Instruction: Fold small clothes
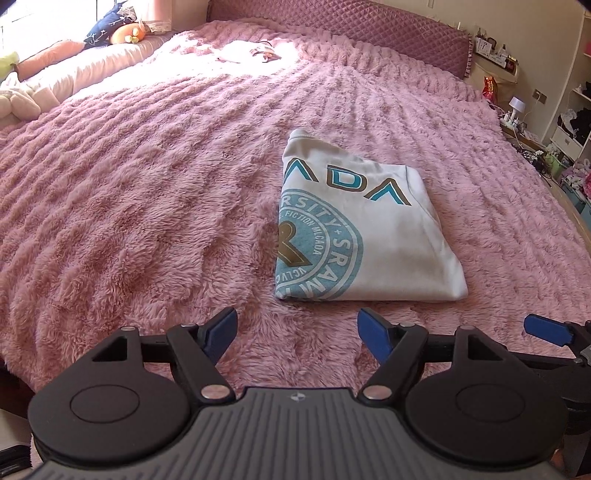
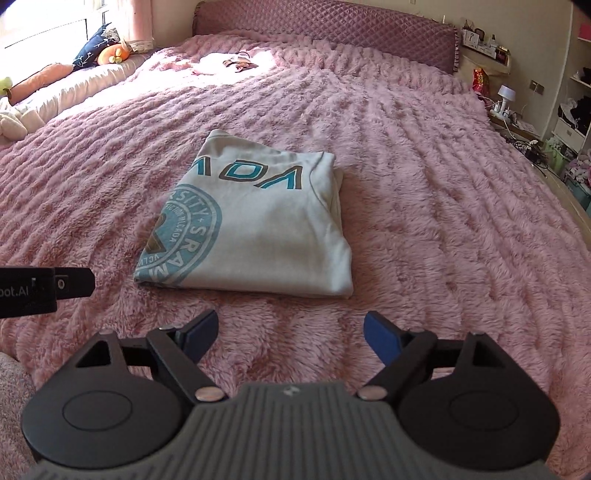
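The white sweatshirt (image 1: 365, 229) lies folded into a neat block on the pink fluffy bedspread (image 1: 147, 184), just beyond both grippers and well short of the headboard (image 1: 369, 33). It looks soft, light and limp, likely to sag and unfold if lifted by one corner; the thick folded edge nearest the grippers seems the safest hold. The left gripper (image 1: 297, 334) and right gripper (image 2: 290, 334) both stand wide apart, empty. No containers sit near the sweatshirt.

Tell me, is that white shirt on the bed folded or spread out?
Folded. The white shirt lies as a compact rectangle on the pink blanket, its round print cut off at the fold and layered edges showing.
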Tool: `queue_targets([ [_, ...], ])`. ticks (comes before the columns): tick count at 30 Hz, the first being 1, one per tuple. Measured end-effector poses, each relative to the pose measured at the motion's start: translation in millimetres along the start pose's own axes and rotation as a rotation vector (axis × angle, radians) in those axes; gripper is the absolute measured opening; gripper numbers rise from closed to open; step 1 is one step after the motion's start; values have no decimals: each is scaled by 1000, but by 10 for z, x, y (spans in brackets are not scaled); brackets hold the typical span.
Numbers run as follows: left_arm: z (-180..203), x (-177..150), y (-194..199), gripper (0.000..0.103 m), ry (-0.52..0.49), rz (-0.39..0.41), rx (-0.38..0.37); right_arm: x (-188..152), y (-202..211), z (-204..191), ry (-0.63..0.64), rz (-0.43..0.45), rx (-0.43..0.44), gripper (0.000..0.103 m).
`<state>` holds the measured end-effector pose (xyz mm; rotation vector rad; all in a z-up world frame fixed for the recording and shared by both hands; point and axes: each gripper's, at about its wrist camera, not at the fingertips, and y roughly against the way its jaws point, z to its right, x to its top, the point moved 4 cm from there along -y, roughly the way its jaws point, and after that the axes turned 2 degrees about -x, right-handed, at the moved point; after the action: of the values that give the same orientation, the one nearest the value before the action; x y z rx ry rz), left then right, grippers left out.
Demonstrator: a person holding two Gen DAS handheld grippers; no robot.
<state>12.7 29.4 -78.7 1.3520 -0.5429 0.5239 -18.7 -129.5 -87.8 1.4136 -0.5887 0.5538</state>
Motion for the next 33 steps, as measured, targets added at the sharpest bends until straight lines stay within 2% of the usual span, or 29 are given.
queue_targets([
  [13,42,-42,-18,87,-57,0,34,47,79,-92,-4,15,8,82],
  [33,89,-103,-83,87,-78,-33,32,27,-10,-81,-20,-3,-7,82],
])
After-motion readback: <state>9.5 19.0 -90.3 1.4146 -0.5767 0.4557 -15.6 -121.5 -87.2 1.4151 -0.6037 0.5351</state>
